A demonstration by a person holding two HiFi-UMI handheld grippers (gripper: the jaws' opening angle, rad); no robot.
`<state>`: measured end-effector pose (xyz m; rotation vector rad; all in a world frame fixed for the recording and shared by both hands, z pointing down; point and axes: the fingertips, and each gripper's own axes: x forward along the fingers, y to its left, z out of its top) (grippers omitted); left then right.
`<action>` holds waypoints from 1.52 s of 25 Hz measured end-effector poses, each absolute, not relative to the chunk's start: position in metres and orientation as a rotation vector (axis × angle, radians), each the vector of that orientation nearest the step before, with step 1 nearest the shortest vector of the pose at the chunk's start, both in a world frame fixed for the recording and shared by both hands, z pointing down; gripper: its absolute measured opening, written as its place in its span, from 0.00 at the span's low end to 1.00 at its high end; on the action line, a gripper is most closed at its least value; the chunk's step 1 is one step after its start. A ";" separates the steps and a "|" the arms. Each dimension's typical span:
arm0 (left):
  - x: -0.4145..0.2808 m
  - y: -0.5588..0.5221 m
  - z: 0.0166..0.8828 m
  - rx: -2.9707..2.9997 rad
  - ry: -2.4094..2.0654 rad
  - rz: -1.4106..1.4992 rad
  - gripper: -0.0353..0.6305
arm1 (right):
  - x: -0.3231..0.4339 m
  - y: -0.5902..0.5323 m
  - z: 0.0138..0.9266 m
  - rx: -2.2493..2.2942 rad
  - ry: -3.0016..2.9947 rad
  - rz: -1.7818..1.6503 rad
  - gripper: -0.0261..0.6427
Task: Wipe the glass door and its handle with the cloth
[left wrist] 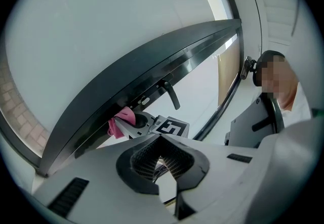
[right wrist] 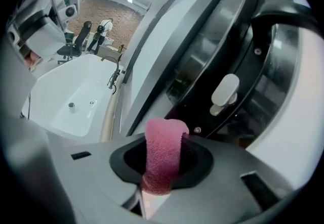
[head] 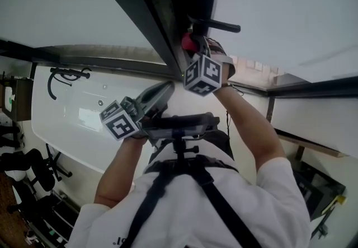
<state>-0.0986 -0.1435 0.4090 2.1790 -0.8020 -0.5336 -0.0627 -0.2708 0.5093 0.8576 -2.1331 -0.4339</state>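
The dark door frame (head: 151, 12) runs between pale glass panes (head: 67, 0), with its black lever handle (head: 215, 24) just above my right gripper (head: 193, 45). That gripper is shut on a pink cloth (head: 189, 42) pressed at the frame below the handle. In the right gripper view the cloth (right wrist: 163, 152) stands up between the jaws of the right gripper (right wrist: 164, 139), close to the frame (right wrist: 202, 41). My left gripper (head: 162, 91) hangs lower, shut and empty, pointing at the frame. From the left gripper (left wrist: 162, 142) I see the handle (left wrist: 171, 94), the cloth (left wrist: 120, 121) and the frame (left wrist: 136, 71).
A white bathtub (head: 72, 112) with a black tap (head: 64, 76) lies to the left. Black office chairs (head: 28, 168) stand beyond it. A camera rig (head: 179, 126) sits on the person's chest between the arms. A white latch piece (right wrist: 225, 91) sits on the frame.
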 end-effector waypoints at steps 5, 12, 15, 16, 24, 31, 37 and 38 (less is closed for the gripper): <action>-0.101 -0.144 0.407 2.183 -0.801 -0.536 0.04 | -0.066 -0.269 0.498 0.883 -2.136 -0.521 0.17; -0.101 -0.141 0.407 2.181 -0.790 -0.542 0.04 | -0.068 -0.265 0.488 0.933 -2.137 -0.600 0.17; -0.100 -0.137 0.410 2.161 -0.762 -0.555 0.04 | -0.070 -0.263 0.484 0.942 -2.138 -0.621 0.17; -0.100 -0.137 0.411 2.158 -0.757 -0.558 0.04 | -0.070 -0.262 0.482 0.947 -2.139 -0.627 0.17; -0.101 -0.138 0.407 2.162 -0.759 -0.569 0.04 | -0.073 -0.259 0.463 0.986 -2.154 -0.677 0.17; -0.101 -0.138 0.408 2.163 -0.751 -0.574 0.04 | -0.076 -0.256 0.453 1.004 -2.161 -0.700 0.17; -0.100 -0.138 0.407 2.164 -0.743 -0.583 0.04 | -0.078 -0.254 0.438 1.036 -2.185 -0.680 0.17; -0.100 -0.139 0.407 2.163 -0.742 -0.585 0.04 | -0.079 -0.254 0.436 1.040 -2.191 -0.666 0.17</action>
